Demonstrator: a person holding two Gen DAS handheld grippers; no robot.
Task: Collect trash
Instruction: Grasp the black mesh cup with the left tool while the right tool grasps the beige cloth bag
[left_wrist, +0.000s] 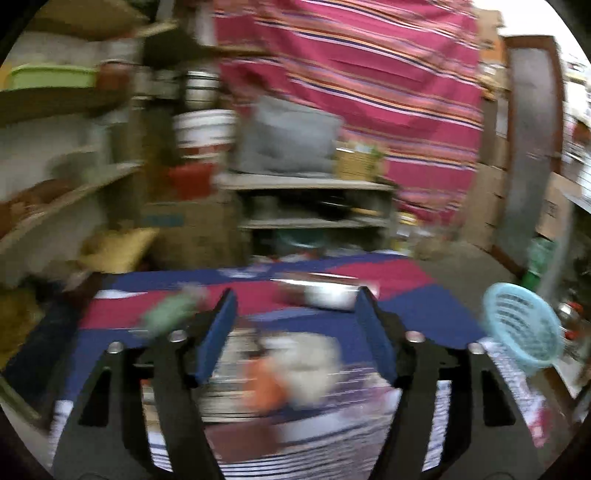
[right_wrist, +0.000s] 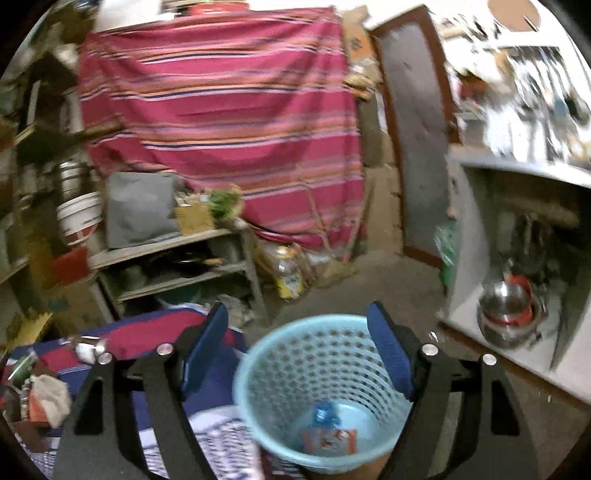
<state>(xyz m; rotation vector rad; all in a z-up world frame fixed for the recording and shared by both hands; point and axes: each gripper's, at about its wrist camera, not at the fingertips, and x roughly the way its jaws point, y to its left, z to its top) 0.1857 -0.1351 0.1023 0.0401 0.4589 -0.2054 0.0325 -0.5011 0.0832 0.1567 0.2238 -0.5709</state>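
Your right gripper (right_wrist: 299, 345) gapes empty above the blue basket (right_wrist: 321, 387) holding wrappers (right_wrist: 327, 439), while your left gripper (left_wrist: 297, 332), left of that basket, spreads empty too.

Striped pink cloth (right_wrist: 221, 122) hangs; steel bowls (right_wrist: 508, 314) stacked below counter.

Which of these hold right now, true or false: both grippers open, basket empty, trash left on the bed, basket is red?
1. Both grippers are open. True: the left gripper and right gripper grip nothing.
2. The basket is empty. False: a blue scrap and an orange wrapper lie inside.
3. Trash remains on the bed. True: a white wad lies there.
4. The basket is red. False: it is light blue.
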